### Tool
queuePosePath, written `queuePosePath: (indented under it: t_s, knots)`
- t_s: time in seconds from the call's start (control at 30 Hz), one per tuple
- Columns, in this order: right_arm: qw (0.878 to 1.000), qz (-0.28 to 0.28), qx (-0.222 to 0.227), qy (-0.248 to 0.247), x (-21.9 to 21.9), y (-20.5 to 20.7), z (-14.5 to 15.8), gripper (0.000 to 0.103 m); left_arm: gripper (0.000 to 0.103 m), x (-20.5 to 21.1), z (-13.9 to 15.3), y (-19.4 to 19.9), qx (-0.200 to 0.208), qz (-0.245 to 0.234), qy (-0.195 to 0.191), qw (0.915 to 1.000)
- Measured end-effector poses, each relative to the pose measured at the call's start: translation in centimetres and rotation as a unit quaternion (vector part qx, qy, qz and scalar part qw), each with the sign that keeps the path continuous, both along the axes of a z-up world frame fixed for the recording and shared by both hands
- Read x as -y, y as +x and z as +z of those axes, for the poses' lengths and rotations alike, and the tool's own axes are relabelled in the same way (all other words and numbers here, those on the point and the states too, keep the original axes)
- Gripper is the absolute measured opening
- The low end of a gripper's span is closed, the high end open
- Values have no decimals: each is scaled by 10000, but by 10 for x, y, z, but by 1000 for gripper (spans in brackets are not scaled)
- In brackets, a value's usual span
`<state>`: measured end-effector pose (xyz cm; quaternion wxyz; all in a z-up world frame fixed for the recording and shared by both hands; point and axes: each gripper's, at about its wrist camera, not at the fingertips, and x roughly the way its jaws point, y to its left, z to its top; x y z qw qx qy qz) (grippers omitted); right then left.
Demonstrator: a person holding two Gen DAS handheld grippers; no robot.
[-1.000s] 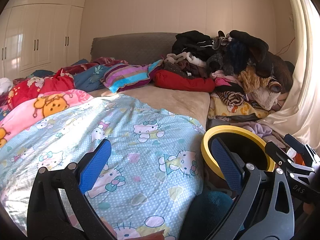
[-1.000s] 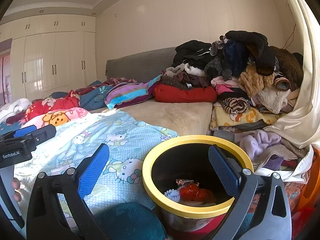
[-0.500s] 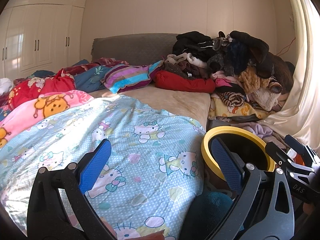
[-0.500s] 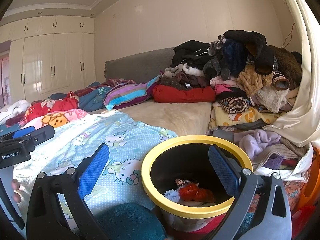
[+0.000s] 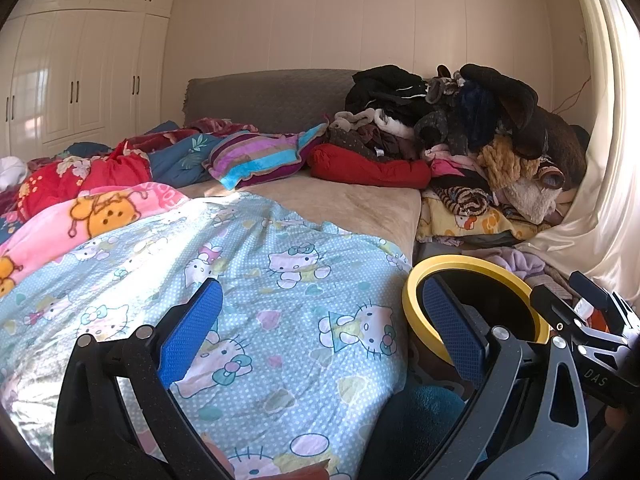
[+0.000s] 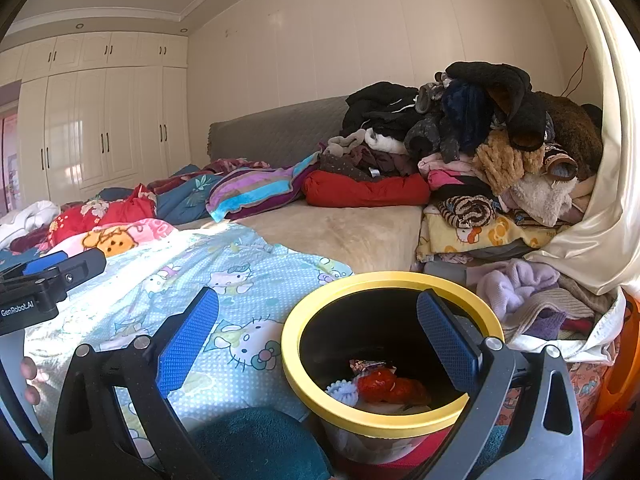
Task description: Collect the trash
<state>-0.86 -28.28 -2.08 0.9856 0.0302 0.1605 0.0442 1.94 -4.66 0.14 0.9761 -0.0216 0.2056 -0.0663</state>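
Observation:
A black trash bin with a yellow rim [image 6: 298, 376] stands beside the bed; its rim also shows in the left wrist view [image 5: 412, 300]. Inside it lie a red wrapper [image 6: 384, 386], a pale blue-white piece [image 6: 340, 390] and other scraps. My right gripper [image 6: 318, 334] is open and empty, held just above and in front of the bin. My left gripper [image 5: 320, 328] is open and empty over the light-blue Hello Kitty blanket [image 5: 260, 280], left of the bin. Each gripper shows at the edge of the other's view.
The bed carries a pink cartoon blanket [image 5: 80, 216], a striped pillow [image 5: 260, 156], a red cushion [image 5: 368, 168] and a tall pile of clothes [image 5: 480, 128]. A cream curtain [image 5: 600, 200] hangs at right. A teal cloth [image 6: 256, 440] lies below the grippers. White wardrobes [image 5: 80, 80] stand far left.
Both views have shifted only slightly; the grippers stay open and empty, and the bin and its contents have not moved.

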Motion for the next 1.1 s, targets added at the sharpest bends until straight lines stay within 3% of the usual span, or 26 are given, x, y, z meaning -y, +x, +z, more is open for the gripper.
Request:
queuePosePath:
  t_s: [0.47, 0.6, 0.77, 0.87, 0.93, 0.97, 1.0, 1.03, 1.1]
  knots:
    - [10000, -28, 4, 61, 6, 2, 3, 97, 92, -5, 1, 3, -120, 23, -60, 9999]
    - [9998, 98, 26, 171, 0, 10, 15, 97, 92, -21, 1, 11, -310, 446, -136, 9984]
    - [9947, 960, -141, 353, -58, 36, 33, 97, 92, -88, -3, 14, -627, 1138, -511, 9902]
    - [9782, 1962, -579, 353, -132, 54, 31, 97, 92, -161, -8, 3, -660, 2004, -514, 9761]
    - [9564, 2746, -958, 280, -193, 60, 21, 97, 92, -226, -18, -6, -871, 2805, -352, 9552]
    - [9405, 3171, -1203, 208, -231, 62, 13, 97, 92, -252, -25, -9, -986, 3138, -250, 9440]
    - [9216, 3599, -1450, 90, -271, 61, 1, 97, 92, -290, -36, -14, -1168, 3612, -133, 9250]
    - [9079, 3866, -1617, -29, -300, 58, -8, 97, 92, -312, -44, -18, -1262, 3843, -115, 9145]
    - [8758, 4373, -1961, -570, -370, 49, -35, 97, 92, -364, -73, -22, -1699, 4424, -149, 8804]
